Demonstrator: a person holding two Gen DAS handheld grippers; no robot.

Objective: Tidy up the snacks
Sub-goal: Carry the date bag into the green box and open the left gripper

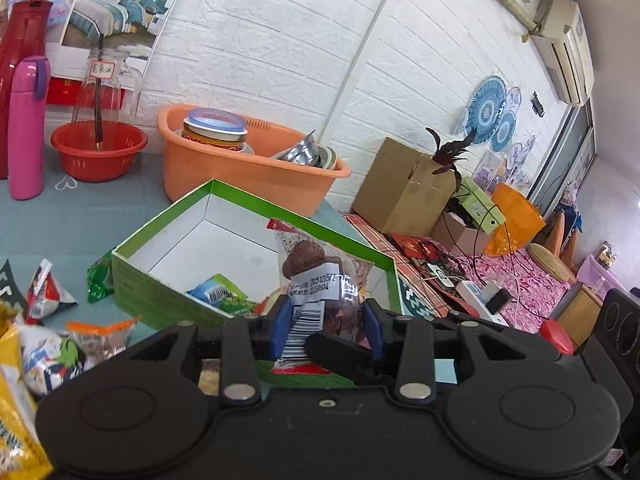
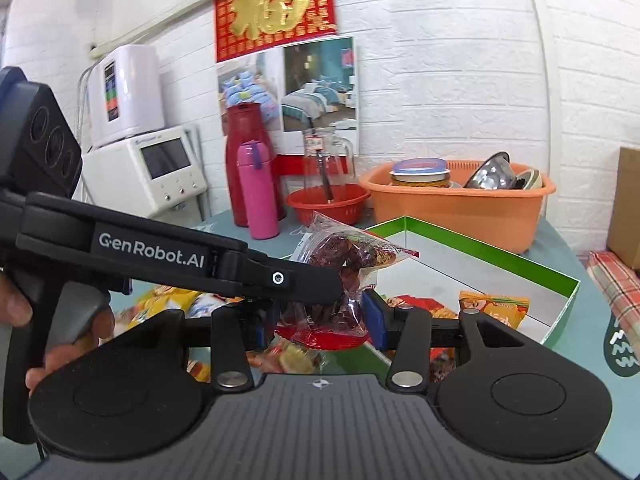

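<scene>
The green cardboard box (image 1: 256,240) stands open on the grey-blue table (image 1: 80,216), one corner toward the orange plastic basin (image 1: 248,172) that sits just behind it near the table's back edge. Most of the box's white floor is bare; a green snack packet (image 1: 224,294) lies in its near part, and in the right wrist view an orange snack packet (image 2: 494,308) lies against its near right side.

The left gripper (image 1: 326,326) is closed part-way on a clear packet of dark red dried fruit (image 1: 320,280), its blue pads pressing the packet's lower half, held up above the box's near wall. The right gripper (image 2: 316,316) is set around the same packet (image 2: 340,264) from the other side; its right blue pad (image 2: 374,316) lies against the wrapper, the left one is hidden behind the left gripper's arm, so a firm hold cannot be confirmed. A hand (image 2: 60,320) grips the left tool's handle.

Loose snack packets (image 1: 52,344) crowd the table's near left edge, with a yellow bag (image 1: 16,408) at the corner. Along the back stand a red colander (image 1: 98,150) holding a glass jug (image 1: 104,84), a pink flask (image 1: 28,128) and a red thermos (image 1: 20,52). Beyond the table's right edge sits a cardboard carton (image 1: 404,184).
</scene>
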